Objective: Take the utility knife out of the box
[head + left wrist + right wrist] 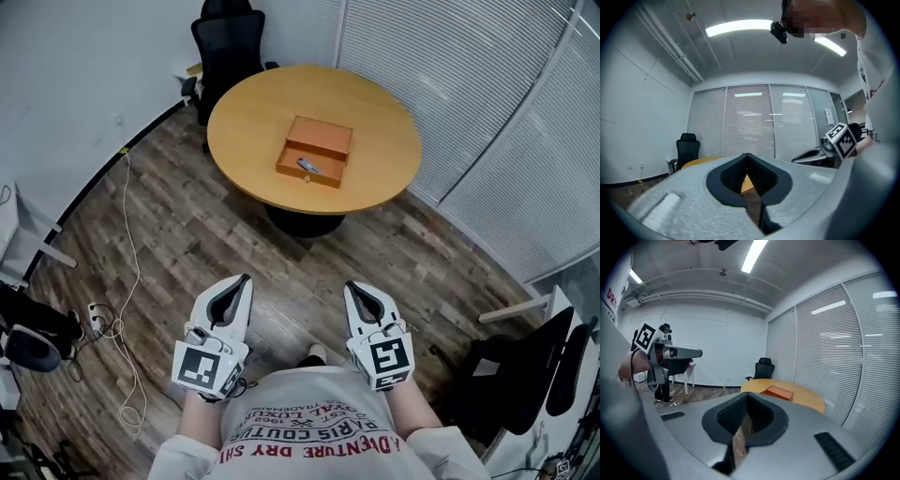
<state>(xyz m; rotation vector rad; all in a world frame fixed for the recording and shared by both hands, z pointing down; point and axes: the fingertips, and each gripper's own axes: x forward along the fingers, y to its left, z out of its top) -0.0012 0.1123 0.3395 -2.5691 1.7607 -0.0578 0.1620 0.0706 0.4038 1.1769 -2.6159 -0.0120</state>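
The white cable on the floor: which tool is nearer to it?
Left. In the head view the left tool is just right of the white cable; the right tool is farther right still.

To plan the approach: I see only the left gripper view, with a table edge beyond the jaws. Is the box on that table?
Observer: Yes. In the head view the box lies near the middle of the round table.
Operator: Is it open?
Observer: Yes. The knife shows in the open part, on the side toward the person.
Operator: And the right gripper?
Observer: The right gripper is shut and empty. It is far from the table, and its view shows the box ahead.
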